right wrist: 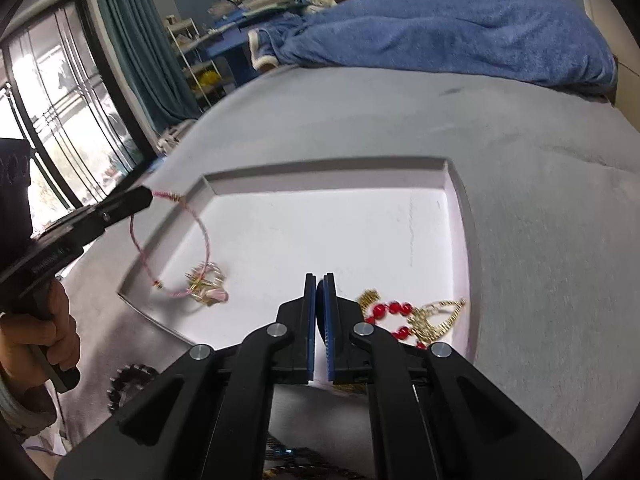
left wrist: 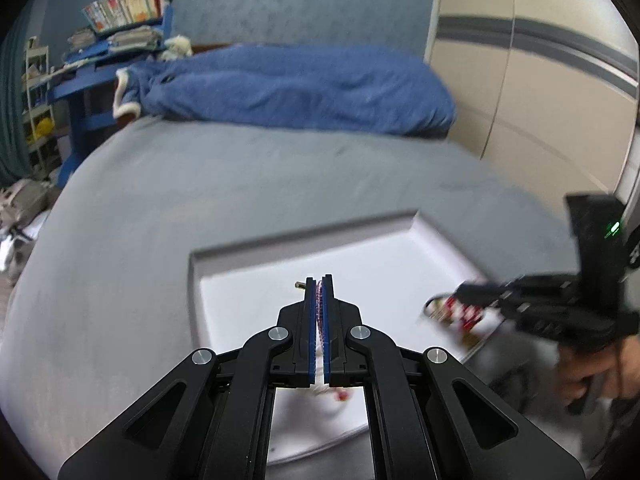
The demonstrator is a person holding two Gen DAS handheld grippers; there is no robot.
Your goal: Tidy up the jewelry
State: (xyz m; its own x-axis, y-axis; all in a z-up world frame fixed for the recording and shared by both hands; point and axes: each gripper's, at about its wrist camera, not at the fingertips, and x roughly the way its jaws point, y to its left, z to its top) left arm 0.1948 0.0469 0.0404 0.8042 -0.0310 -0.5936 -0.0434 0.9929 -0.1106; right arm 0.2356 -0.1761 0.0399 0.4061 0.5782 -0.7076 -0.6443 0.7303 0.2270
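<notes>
A shallow white tray (left wrist: 304, 236) (right wrist: 328, 172) lies on the grey bed. My left gripper (left wrist: 319, 280) (right wrist: 148, 196) is shut on a pink cord bracelet (right wrist: 172, 248) with gold charms, which dangles over the tray's left side. A red-bead and gold necklace (right wrist: 412, 320) (left wrist: 452, 312) lies in the tray's near right corner. My right gripper (right wrist: 319, 280) (left wrist: 460, 294) is shut with nothing visible between its pads, just left of the red-bead necklace.
A blue blanket (left wrist: 296, 88) (right wrist: 448, 28) is heaped at the far end of the bed. A blue desk with books (left wrist: 116, 20) stands at the far left. A wardrobe (left wrist: 540, 72) is on the right. A dark toothed piece (right wrist: 128, 380) lies near the tray's front left.
</notes>
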